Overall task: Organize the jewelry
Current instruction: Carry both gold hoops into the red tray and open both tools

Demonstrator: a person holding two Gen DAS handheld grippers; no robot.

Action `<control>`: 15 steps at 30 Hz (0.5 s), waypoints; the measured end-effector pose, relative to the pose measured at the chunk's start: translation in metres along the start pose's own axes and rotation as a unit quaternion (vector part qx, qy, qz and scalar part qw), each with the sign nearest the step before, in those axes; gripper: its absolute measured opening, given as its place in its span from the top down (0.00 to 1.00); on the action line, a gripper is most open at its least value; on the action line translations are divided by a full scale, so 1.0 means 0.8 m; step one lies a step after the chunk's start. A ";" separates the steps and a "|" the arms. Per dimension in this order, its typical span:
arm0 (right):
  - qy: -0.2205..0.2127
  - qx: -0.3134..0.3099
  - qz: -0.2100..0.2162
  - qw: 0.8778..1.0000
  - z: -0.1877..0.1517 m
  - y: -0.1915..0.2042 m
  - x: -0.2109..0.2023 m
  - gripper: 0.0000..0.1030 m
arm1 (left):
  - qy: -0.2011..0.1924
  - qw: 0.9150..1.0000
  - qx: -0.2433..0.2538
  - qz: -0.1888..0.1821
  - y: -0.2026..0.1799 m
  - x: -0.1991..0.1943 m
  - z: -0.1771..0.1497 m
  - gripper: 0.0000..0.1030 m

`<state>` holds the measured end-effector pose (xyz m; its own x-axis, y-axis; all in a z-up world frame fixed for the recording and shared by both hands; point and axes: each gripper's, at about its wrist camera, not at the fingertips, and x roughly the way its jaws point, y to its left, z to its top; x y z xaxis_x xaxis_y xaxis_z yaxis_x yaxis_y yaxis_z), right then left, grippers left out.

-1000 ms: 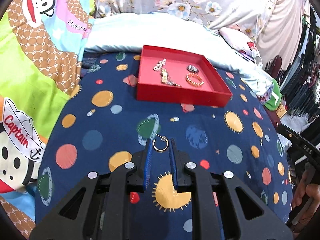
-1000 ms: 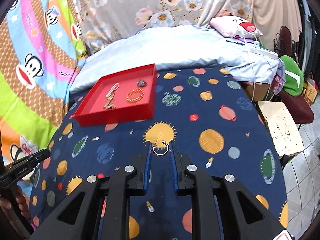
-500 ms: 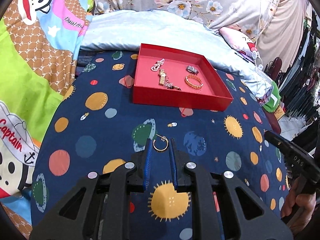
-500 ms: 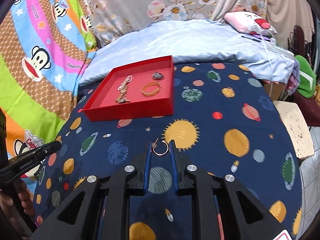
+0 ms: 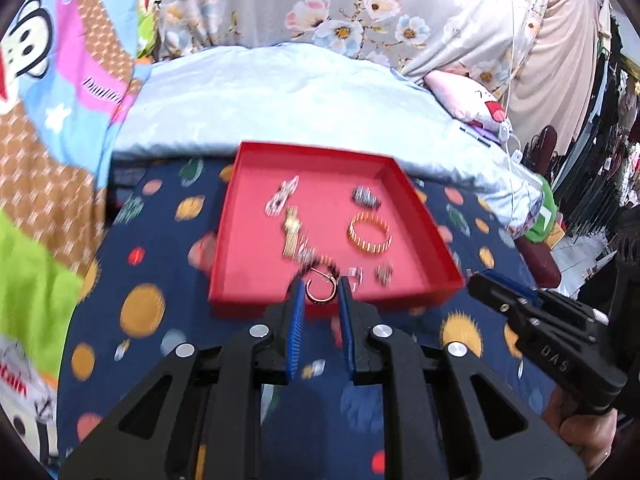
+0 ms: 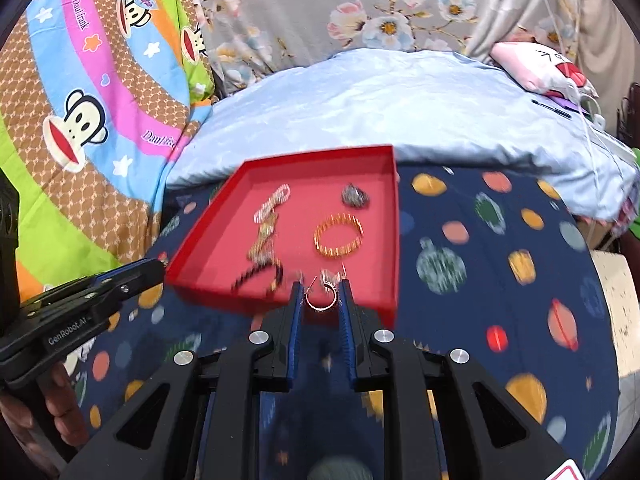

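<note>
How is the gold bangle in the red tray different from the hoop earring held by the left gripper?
The gold bangle lies flat in the red tray; the hoop earring is clamped between the left gripper's fingers. The bangle is the larger ring and ribbed; the earring is slim with a hook. Both are golden rings.

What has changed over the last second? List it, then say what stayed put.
Both grippers moved toward the shallow red tray, whose near edge now sits right at their fingertips. The left gripper carried its gold hoop earring along, the right gripper its own gold hoop. Unchanged: both grips, and the gold beaded bracelet lying in the tray.
</note>
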<state>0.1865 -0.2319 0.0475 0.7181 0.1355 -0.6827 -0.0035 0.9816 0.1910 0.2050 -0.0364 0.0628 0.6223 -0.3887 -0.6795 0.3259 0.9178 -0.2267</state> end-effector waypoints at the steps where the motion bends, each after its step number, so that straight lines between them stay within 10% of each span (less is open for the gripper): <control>1: -0.002 -0.001 0.000 1.000 0.010 0.000 0.008 0.85 | -0.001 1.000 0.001 0.001 -0.001 0.007 0.009 0.84; 15: 0.010 -0.006 0.003 1.000 0.094 -0.003 0.117 0.84 | 0.002 1.000 0.007 0.019 0.000 0.115 0.090 0.84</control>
<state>0.3059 -0.2317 0.0364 0.7033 0.1443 -0.6961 -0.0162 0.9822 0.1872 0.3132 -0.0776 0.0504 0.6315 -0.3525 -0.6906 0.3112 0.9310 -0.1906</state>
